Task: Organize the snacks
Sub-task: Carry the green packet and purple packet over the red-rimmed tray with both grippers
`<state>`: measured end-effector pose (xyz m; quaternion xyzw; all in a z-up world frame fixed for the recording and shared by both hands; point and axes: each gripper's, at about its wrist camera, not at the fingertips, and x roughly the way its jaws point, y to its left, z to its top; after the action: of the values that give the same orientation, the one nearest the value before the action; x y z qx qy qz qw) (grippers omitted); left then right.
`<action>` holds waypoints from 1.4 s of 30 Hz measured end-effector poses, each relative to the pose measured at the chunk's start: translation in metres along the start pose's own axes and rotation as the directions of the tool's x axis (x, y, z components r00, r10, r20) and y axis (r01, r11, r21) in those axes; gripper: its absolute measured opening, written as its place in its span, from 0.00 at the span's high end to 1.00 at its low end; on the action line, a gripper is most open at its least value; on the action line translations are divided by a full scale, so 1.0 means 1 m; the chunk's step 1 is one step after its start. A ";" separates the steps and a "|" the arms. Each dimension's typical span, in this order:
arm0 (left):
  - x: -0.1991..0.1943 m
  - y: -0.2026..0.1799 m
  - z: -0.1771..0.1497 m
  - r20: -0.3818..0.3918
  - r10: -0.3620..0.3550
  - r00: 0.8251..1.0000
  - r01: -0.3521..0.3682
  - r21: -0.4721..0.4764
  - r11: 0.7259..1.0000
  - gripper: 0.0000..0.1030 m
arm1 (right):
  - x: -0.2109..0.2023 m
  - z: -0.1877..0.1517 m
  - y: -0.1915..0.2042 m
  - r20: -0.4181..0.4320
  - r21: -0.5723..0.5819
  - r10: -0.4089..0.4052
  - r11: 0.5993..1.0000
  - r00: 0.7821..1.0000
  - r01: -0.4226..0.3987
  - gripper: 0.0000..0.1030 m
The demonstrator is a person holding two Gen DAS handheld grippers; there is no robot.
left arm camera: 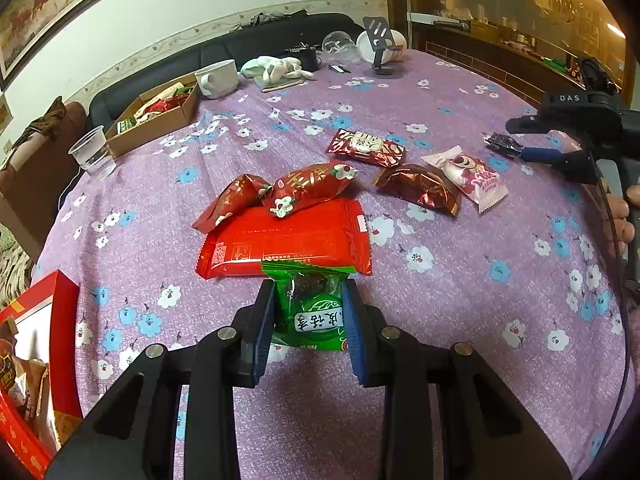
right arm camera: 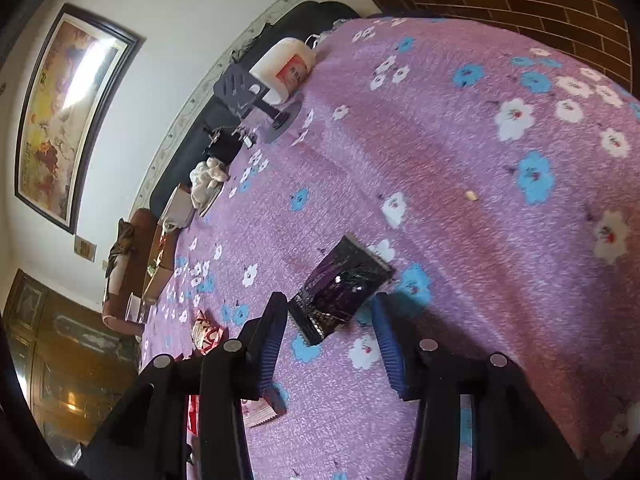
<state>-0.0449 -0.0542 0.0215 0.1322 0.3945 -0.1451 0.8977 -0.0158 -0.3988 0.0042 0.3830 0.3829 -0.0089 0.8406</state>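
I am holding my left tool [left arm camera: 308, 312] clenched on a green snack packet [left arm camera: 310, 308], its blue pads pressing both sides of the wrapper just above the purple flowered cloth [left arm camera: 460, 304] covering the counter. Just beyond it a flat red packet [left arm camera: 288, 246] is lying on the cloth with two red wrapped sweets [left arm camera: 280, 192] resting on its far edge. Further right, a dark red packet [left arm camera: 420, 186] and a pink packet [left arm camera: 472, 178] are sitting side by side. My right tool [right arm camera: 330, 340] is standing released, its pads apart and touching nothing, with a dark purple packet [right arm camera: 340, 292] lying flat on the cloth just ahead, between the fingertips. A cardboard box [left arm camera: 154, 118] of snacks is sitting far left.
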 end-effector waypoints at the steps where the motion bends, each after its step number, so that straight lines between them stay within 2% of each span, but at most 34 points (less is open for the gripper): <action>1: 0.000 0.000 0.000 -0.002 -0.003 1.000 0.003 -0.001 1.000 0.72 | 0.001 0.000 0.001 0.004 -0.004 -0.002 1.000 1.000 0.002 0.51; 5: 0.001 0.001 -0.002 -0.009 -0.010 1.000 0.010 0.001 1.000 0.71 | 0.005 0.001 0.011 0.026 -0.016 -0.063 0.998 0.998 0.063 0.50; 7: 0.001 0.002 -0.002 -0.012 -0.017 1.000 0.017 -0.002 1.000 0.71 | 0.010 0.001 0.022 0.037 -0.051 -0.134 0.989 0.990 0.136 0.50; 9: 0.001 0.004 -0.003 -0.011 -0.022 1.000 0.022 -0.010 1.000 0.71 | 0.017 0.000 0.036 0.059 -0.117 -0.226 0.966 0.972 0.232 0.50; 11: 0.001 0.005 -0.003 -0.011 -0.031 0.999 0.031 -0.014 0.999 0.71 | 0.030 -0.003 0.053 0.102 -0.206 -0.337 0.913 0.936 0.351 0.52; 13: 0.002 0.005 -0.003 -0.013 -0.035 0.999 0.035 -0.016 0.999 0.71 | 0.043 -0.008 0.067 0.164 -0.288 -0.454 0.827 0.876 0.483 0.60; 15: 0.004 0.008 -0.003 -0.021 -0.048 0.999 0.047 -0.031 0.998 0.71 | 0.053 -0.017 0.077 0.234 -0.366 -0.514 0.740 0.825 0.565 0.64; 17: 0.005 0.014 -0.004 -0.029 -0.064 0.998 0.062 -0.061 0.996 0.71 | 0.052 -0.020 0.078 0.259 -0.385 -0.530 0.710 0.808 0.589 0.65; 21: 0.003 0.032 -0.007 -0.032 -0.079 0.996 0.074 -0.131 0.989 0.71 | 0.037 -0.016 0.064 0.242 -0.344 -0.514 0.748 0.823 0.568 0.67; 22: 0.002 0.036 -0.007 -0.030 -0.081 0.996 0.076 -0.143 0.987 0.71 | 0.032 -0.016 0.062 0.236 -0.336 -0.501 0.762 0.833 0.554 0.68; 26: -0.009 0.052 -0.012 -0.009 -0.079 0.997 0.076 -0.185 0.980 0.71 | 0.006 -0.018 0.049 0.164 -0.278 -0.378 0.868 0.911 0.411 0.68; 28: -0.014 0.057 -0.014 -0.002 -0.076 0.997 0.074 -0.199 0.977 0.71 | -0.007 -0.021 0.044 0.126 -0.253 -0.288 0.916 0.949 0.311 0.68; 31: -0.027 0.065 -0.020 0.012 -0.074 0.997 0.074 -0.224 0.972 0.71 | -0.019 -0.027 0.042 0.071 -0.220 -0.148 0.962 0.986 0.160 0.68; 33: -0.036 0.071 -0.023 0.024 -0.067 0.997 0.071 -0.240 0.968 0.71 | -0.023 -0.034 0.049 0.037 -0.217 -0.070 0.973 0.997 0.076 0.68; 36: -0.054 0.078 -0.027 0.049 -0.041 0.998 0.052 -0.258 0.965 0.71 | -0.020 -0.045 0.071 -0.009 -0.238 0.002 0.971 1.000 -0.004 0.68; 39: -0.070 0.085 -0.032 0.071 -0.005 0.997 0.024 -0.268 0.963 0.71 | -0.014 -0.063 0.103 -0.063 -0.286 0.062 0.955 0.996 -0.078 0.68; 42: -0.085 0.096 -0.037 0.093 0.058 0.994 -0.031 -0.271 0.962 0.71 | -0.003 -0.089 0.139 -0.138 -0.336 0.127 0.927 0.982 -0.167 0.69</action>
<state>-0.0900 0.0605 0.0730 0.0106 0.3622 -0.0763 0.9289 -0.0317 -0.2436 0.0581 0.2569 0.3961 0.1435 0.8698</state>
